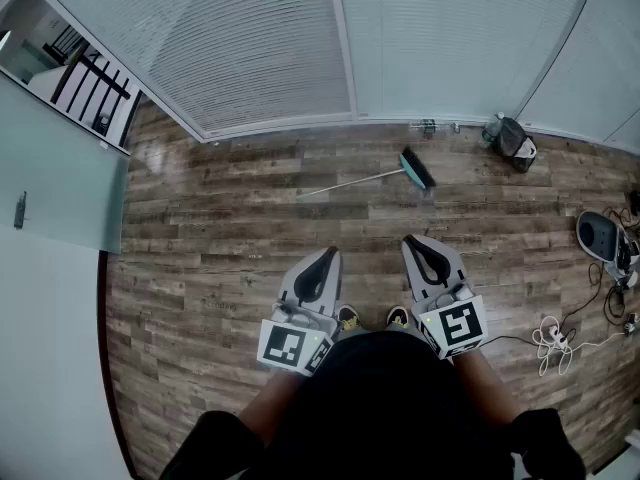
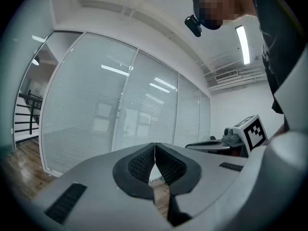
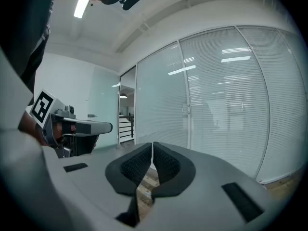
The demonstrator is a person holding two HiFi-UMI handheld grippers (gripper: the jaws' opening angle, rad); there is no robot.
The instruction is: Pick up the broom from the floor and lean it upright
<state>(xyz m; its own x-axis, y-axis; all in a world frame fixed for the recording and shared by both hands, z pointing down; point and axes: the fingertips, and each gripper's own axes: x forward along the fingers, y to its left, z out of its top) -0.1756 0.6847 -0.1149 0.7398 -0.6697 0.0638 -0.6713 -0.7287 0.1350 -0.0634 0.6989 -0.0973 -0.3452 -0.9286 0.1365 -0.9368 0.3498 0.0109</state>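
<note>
Person: a dark-clothed body (image 1: pixel 385 408) fills the bottom of the head view, closest to the camera, with two shoe tips (image 1: pixel 348 316) just past it.
Floor: brown wood planks (image 1: pixel 220 268) cover most of the room.
Glass wall: a wall of glass panels with closed white blinds (image 1: pixel 270 48) runs along the far edge of the floor.
Left gripper: the left gripper (image 1: pixel 328 256) is held out low in front of the body. Its jaws are closed pad to pad, with nothing between them.
Right gripper: the right gripper (image 1: pixel 415 245) is beside it, its jaws also pressed together and empty.
Broom: the broom (image 1: pixel 365 179) lies flat on the floor, well ahead of both grippers and near the foot of the glass wall. Its thin pale handle points left; its teal head with dark bristles is at the right end.
Handling: it is probably light and stiff. The smooth, narrow handle could roll or slip in the pads, and the bristles are likely soft. A good place to grip looks like the handle, somewhat toward the heavier head.
Bag: a dark bag (image 1: pixel 512 138) sits by the wall to the right of the broom head, apart from it.
Cables: white cables (image 1: pixel 555 343) and a round white device (image 1: pixel 598 233) lie far right, well apart.
Obstacles: no object lies on the floor between the grippers and the broom.
</note>
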